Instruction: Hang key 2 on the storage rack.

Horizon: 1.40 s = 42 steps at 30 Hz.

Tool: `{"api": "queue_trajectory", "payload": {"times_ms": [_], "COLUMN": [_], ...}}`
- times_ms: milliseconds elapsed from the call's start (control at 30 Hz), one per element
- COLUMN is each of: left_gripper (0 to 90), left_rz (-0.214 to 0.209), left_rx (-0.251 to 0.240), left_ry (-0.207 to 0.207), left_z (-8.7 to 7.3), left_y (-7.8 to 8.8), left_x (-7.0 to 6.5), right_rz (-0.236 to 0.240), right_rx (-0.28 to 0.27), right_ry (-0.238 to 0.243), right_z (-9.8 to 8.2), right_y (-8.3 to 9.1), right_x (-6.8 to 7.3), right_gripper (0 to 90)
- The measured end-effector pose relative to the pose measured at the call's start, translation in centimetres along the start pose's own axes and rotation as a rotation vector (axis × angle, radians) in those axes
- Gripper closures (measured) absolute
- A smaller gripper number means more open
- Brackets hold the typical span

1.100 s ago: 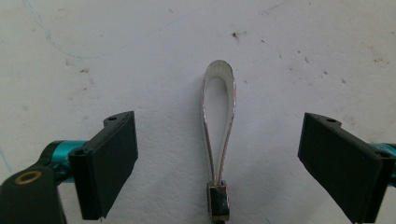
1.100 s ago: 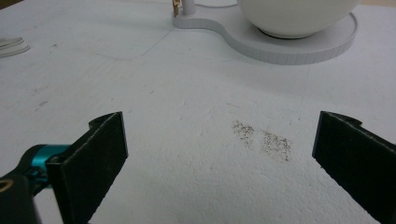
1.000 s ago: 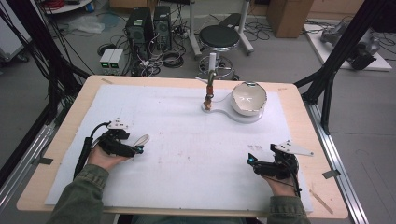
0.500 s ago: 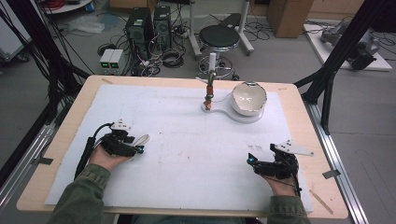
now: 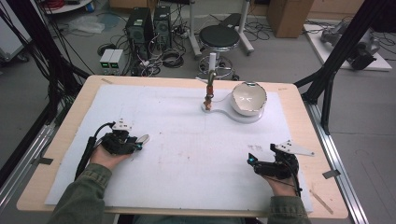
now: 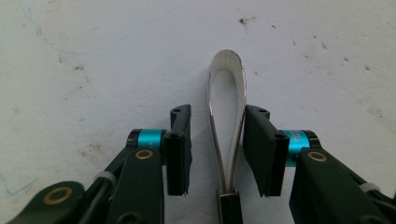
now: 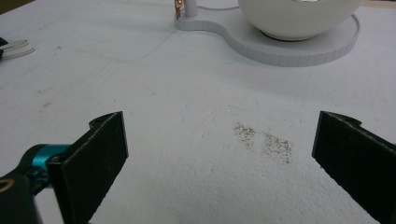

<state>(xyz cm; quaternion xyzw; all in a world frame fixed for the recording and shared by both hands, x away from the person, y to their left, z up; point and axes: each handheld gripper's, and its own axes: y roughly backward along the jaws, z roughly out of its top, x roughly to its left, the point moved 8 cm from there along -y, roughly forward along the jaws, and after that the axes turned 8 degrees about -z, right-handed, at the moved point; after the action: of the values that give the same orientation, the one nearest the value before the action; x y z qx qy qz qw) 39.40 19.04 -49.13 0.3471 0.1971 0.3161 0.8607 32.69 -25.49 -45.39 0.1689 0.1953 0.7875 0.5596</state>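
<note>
White foam board [image 5: 187, 140] covers the table. A looped silver strip [image 6: 227, 121] is seen between the jaws of the left gripper [image 6: 217, 149], which have just been closing; one pad touches it, the other stands just apart. The right gripper [image 5: 261, 164], at four o'clock, is spread wide, nothing between.

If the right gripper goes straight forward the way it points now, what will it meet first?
Probably the flat white base under the white bowl. Before that, the right gripper, jaws wide open, faces bare white table cover; depth is hard to judge.
</note>
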Motion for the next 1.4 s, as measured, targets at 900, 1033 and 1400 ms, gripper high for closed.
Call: {"api": "queue_trajectory", "payload": {"times_ms": [900, 1033, 1400], "left_gripper": [86.4, 86.4, 86.5], "left_rz": [-0.033, -0.047, -0.049], "left_rx": [-0.113, -0.153, -0.235], "left_ry": [0.032, 0.049, 0.065], "left_z": [1.7, 2.3, 4.3], "left_y": [2.9, 4.0, 6.7], "left_x": [0.2, 0.3, 0.5], "right_rz": [0.013, 0.012, 0.019], "right_rx": [0.005, 0.003, -0.01], "right_ry": [0.016, 0.008, -0.002], "right_z": [0.1, 0.1, 0.3], "right_y": [-0.5, -0.4, -0.2], "right_x": [0.4, 0.3, 0.1], "right_gripper": [4.0, 4.0, 3.9]}}
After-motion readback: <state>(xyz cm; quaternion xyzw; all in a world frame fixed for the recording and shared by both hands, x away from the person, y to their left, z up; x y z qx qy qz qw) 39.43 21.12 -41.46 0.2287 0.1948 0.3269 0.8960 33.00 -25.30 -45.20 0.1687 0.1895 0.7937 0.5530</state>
